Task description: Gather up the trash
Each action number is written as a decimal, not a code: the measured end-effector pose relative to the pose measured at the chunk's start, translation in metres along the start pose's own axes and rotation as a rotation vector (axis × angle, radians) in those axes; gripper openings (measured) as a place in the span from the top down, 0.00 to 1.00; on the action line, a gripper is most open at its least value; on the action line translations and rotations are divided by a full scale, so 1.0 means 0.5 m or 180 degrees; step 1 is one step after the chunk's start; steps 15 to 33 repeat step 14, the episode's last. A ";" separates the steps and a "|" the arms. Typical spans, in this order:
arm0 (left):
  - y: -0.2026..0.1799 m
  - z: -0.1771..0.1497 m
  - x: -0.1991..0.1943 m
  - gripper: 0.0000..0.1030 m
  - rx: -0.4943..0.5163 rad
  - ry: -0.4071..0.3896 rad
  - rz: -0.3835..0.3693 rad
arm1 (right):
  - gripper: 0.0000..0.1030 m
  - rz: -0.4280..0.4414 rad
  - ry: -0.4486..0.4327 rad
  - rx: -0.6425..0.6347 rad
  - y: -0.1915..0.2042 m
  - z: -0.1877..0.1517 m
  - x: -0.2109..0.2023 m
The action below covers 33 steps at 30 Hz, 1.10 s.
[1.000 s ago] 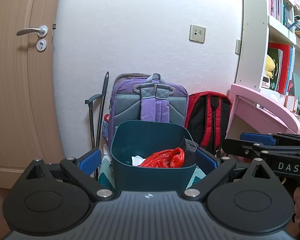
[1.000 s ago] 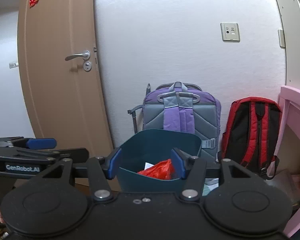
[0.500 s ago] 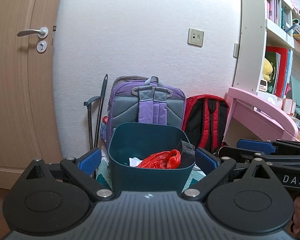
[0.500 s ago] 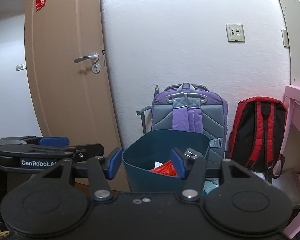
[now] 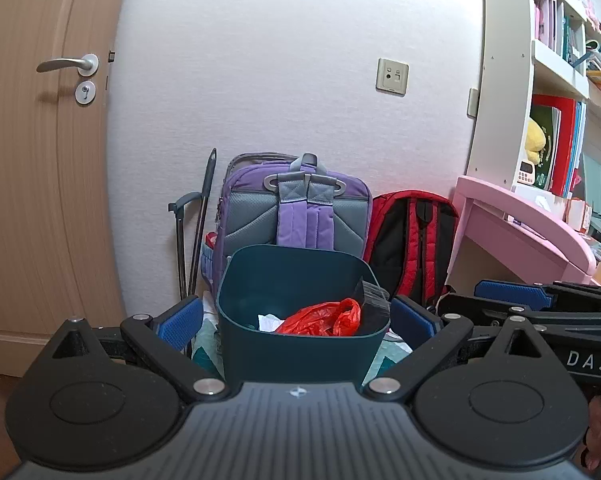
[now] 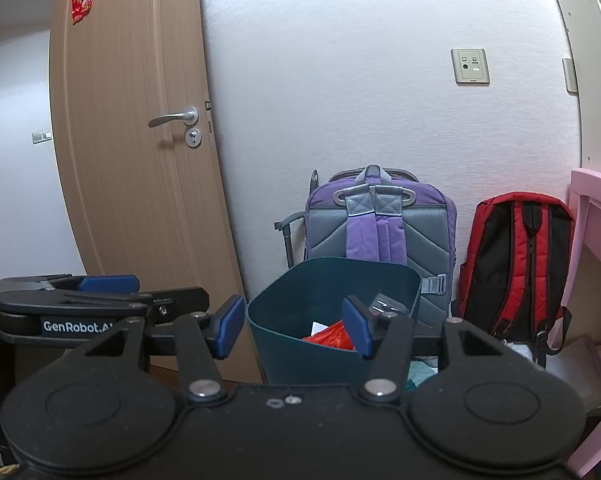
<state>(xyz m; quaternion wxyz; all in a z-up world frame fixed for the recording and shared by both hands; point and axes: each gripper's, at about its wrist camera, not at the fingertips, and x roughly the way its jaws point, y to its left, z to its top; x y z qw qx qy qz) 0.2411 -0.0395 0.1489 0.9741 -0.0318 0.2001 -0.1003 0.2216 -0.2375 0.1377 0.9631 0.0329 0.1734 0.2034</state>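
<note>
Bin base behind gripper body

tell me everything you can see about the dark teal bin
The dark teal bin is an open-topped tub of smooth, plastic-looking material with rounded corners and a thin rim. It stands upright in front of the purple backpack. Inside lie a crumpled red plastic bag, some white paper and a dark clear-wrapped item leaning at its right wall. Neither gripper touches it.
</note>
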 end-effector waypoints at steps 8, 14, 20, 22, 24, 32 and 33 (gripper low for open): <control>0.002 -0.002 -0.002 0.02 -0.0022 0.0019 -0.0005 | 0.47 0.0000 0.0011 0.0014 0.002 -0.003 -0.003; 0.005 -0.007 -0.001 0.02 -0.0035 0.0031 0.0009 | 0.47 0.0005 0.0038 0.0027 0.007 -0.008 -0.001; 0.005 -0.007 -0.001 0.02 -0.0035 0.0031 0.0009 | 0.47 0.0005 0.0038 0.0027 0.007 -0.008 -0.001; 0.005 -0.007 -0.001 0.02 -0.0035 0.0031 0.0009 | 0.47 0.0005 0.0038 0.0027 0.007 -0.008 -0.001; 0.005 -0.007 -0.001 0.02 -0.0035 0.0031 0.0009 | 0.47 0.0005 0.0038 0.0027 0.007 -0.008 -0.001; 0.005 -0.007 -0.001 0.02 -0.0035 0.0031 0.0009 | 0.47 0.0005 0.0038 0.0027 0.007 -0.008 -0.001; 0.005 -0.007 -0.001 0.02 -0.0035 0.0031 0.0009 | 0.47 0.0005 0.0038 0.0027 0.007 -0.008 -0.001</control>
